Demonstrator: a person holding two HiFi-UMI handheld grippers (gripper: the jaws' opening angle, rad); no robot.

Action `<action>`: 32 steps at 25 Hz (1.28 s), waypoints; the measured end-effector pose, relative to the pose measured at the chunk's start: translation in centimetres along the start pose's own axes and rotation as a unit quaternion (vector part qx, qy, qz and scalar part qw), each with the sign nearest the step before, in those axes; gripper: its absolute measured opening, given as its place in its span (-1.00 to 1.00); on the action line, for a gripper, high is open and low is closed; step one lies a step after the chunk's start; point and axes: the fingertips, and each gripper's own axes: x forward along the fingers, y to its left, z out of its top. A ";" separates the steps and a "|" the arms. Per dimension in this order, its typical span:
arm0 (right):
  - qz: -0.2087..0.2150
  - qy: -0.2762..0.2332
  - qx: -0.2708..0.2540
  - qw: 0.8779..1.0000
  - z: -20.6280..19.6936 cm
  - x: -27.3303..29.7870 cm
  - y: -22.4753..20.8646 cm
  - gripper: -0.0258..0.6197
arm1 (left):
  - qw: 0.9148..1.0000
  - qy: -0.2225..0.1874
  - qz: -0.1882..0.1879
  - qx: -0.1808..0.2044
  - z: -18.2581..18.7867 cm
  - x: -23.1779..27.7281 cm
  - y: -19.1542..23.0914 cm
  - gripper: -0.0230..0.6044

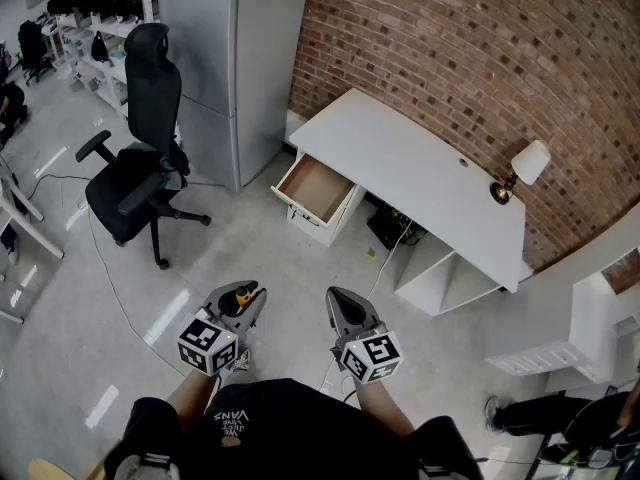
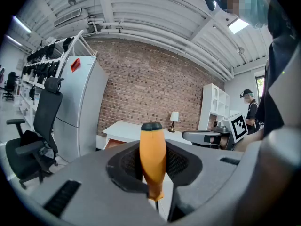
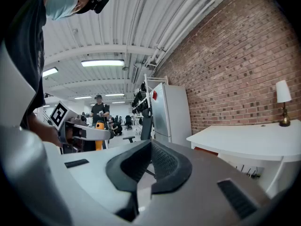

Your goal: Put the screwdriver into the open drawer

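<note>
Pinching screwdriver by orange handle, left gripper jaws clamped mid-handle; judged rigid, light, smooth plastic, may slip. Right gripper jaws together, empty. Open drawer upper centre, well apart.

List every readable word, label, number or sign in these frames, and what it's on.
"VANS": printed on the person's black shirt, upside down in the head view; the smaller lines next to it are too small to read.
Left marker cube and right marker cube: black-and-white square patterns only, no letters or digits.
Red sign on the grey fridge: too blurred to read.
</note>
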 end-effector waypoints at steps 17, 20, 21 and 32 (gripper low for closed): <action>-0.045 -0.006 0.008 0.999 0.0 8.7 -0.2 -0.94 | 1.000 0.010 -0.027 -0.013 0.2 1.7 9.4 -0.67; -0.064 -0.011 0.011 0.998 0.3 10.9 -0.2 -0.94 | 0.999 0.015 -0.037 -0.010 0.6 1.9 12.0 -0.67; -0.071 -0.013 0.012 0.997 0.4 11.7 -0.1 -0.94 | 0.999 0.017 -0.042 -0.008 0.6 1.9 13.0 -0.67; -0.129 -0.015 0.031 0.991 0.6 15.6 -1.4 -0.94 | 0.996 0.045 -0.080 -0.001 1.2 4.2 18.5 -0.67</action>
